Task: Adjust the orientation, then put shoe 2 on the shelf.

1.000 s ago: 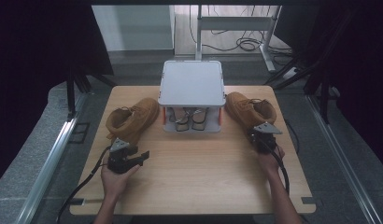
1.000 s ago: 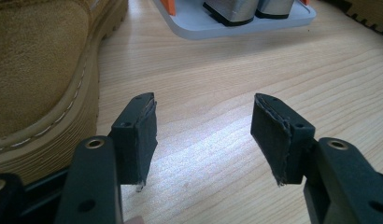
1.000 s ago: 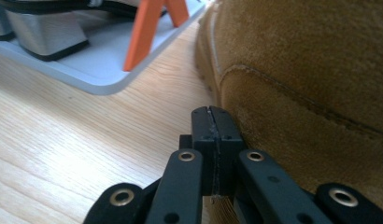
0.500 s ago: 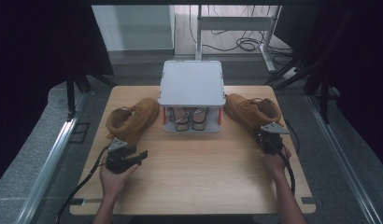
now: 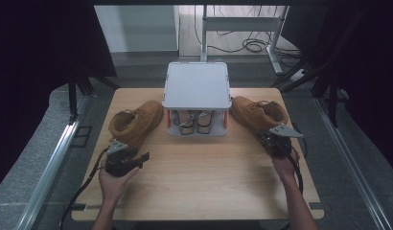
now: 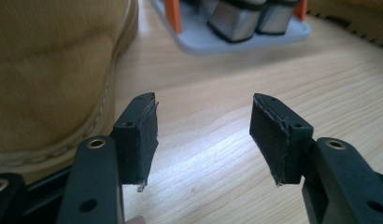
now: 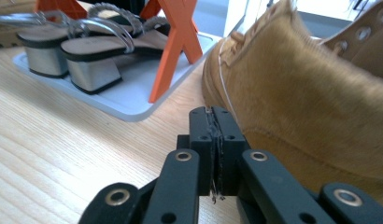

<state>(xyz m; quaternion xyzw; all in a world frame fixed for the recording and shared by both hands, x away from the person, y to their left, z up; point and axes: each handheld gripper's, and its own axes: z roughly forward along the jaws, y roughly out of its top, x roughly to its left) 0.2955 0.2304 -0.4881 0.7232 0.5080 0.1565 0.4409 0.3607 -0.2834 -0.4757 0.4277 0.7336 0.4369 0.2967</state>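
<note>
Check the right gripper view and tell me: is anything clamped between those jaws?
No. The right gripper has its pads pressed together with nothing between them, beside the boot.

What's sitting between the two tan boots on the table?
In the high view, a small grey shelf rack stands between the left boot and right boot, with heeled sandals underneath.

Wooden table (image 5: 199,191) under dark curtains (image 5: 36,48); grey floor (image 5: 27,158); cables (image 5: 252,45) beneath far desk (image 5: 242,21).

Grey two-tier rack (image 5: 197,86) with orange posts, heeled sandals (image 7: 73,51) underneath, wooden table (image 5: 209,182)
</note>
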